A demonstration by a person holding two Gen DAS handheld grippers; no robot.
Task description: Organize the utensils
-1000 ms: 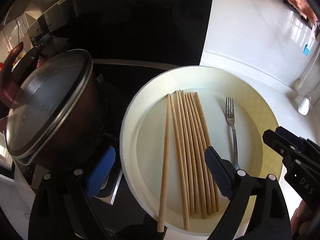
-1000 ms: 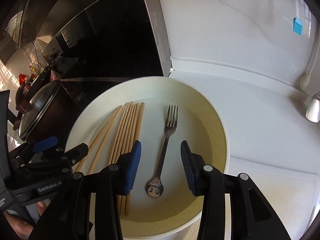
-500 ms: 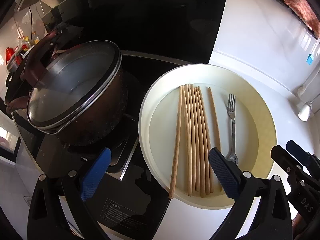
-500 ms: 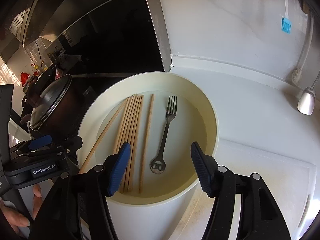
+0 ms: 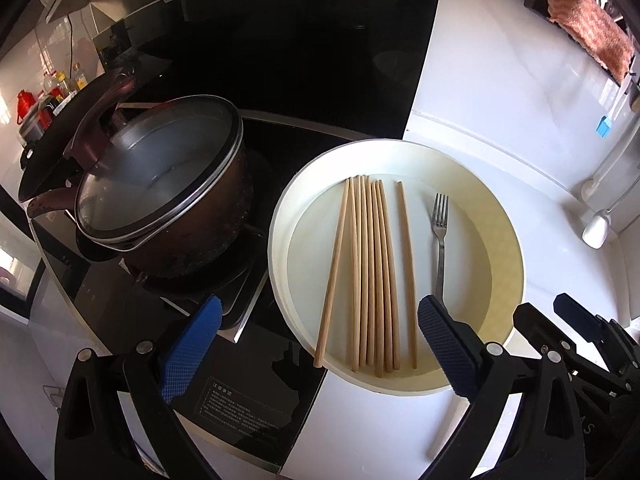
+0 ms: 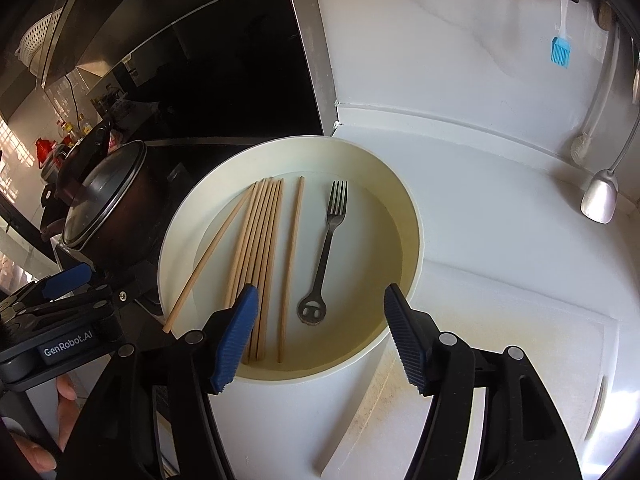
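A round cream basin (image 5: 516, 248) (image 6: 412, 216) on the white counter holds several wooden chopsticks (image 5: 372, 272) (image 6: 256, 256) lying side by side. One more chopstick (image 5: 406, 272) (image 6: 292, 264) lies alone between them and a metal fork (image 5: 440, 240) (image 6: 328, 248). The leftmost chopstick slants out over the near rim. My left gripper (image 5: 316, 332) hangs above the basin's near left rim, wide open and holding nothing. My right gripper (image 6: 320, 312) hovers over the near rim, above the fork's handle end, open and holding nothing.
A dark pot with a glass lid (image 5: 160, 200) stands on the black hob (image 5: 256, 380) just left of the basin. A ladle (image 6: 600, 200) and a blue brush (image 6: 560, 52) hang at the far right wall. A pink cloth (image 5: 584, 28) hangs top right.
Both grippers have risen and drawn back from the basin. The right jaws have spread wider. One chopstick now lies apart from the bundle, nearer the fork.
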